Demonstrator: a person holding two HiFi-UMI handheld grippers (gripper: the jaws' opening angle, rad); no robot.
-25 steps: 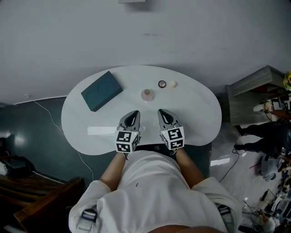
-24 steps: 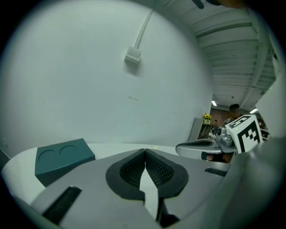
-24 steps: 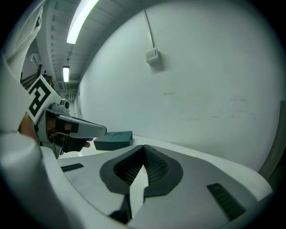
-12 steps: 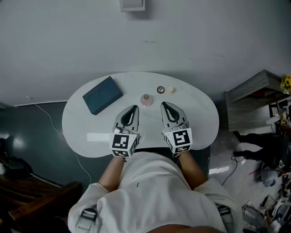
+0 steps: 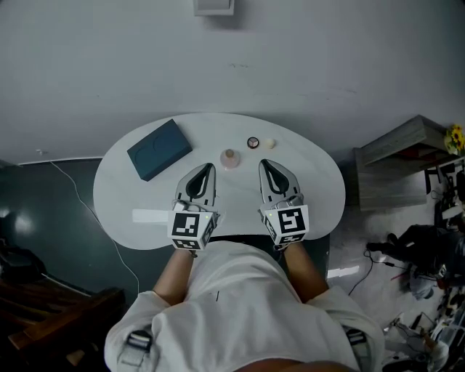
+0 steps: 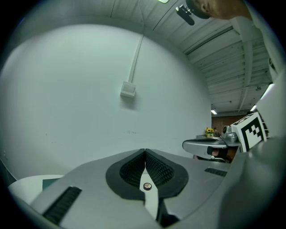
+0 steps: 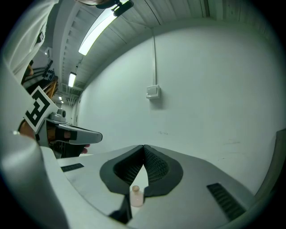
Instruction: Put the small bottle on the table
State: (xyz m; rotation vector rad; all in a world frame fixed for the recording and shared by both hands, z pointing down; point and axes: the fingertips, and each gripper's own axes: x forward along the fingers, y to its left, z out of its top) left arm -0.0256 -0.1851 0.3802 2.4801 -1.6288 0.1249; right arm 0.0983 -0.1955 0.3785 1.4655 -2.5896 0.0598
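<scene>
A small pale pink bottle stands upright on the white oval table, towards its far edge. Both grippers hover over the near half of the table, pointing at the wall. My left gripper is shut and empty, its tips just left of and nearer than the bottle. Equally shut and empty, my right gripper has its tips just right of the bottle. In the right gripper view the bottle shows low, below the closed jaws of the right gripper. The left gripper shows closed jaws in its own view.
A teal flat box lies on the table's far left. A small round dark-rimmed item and a cream one sit behind the bottle. A grey shelf unit stands right of the table. A wall box is above.
Both grippers have drawn a little apart and reached slightly farther over the table, either side of the bottle. Nothing was grasped; the bottle has not moved.
</scene>
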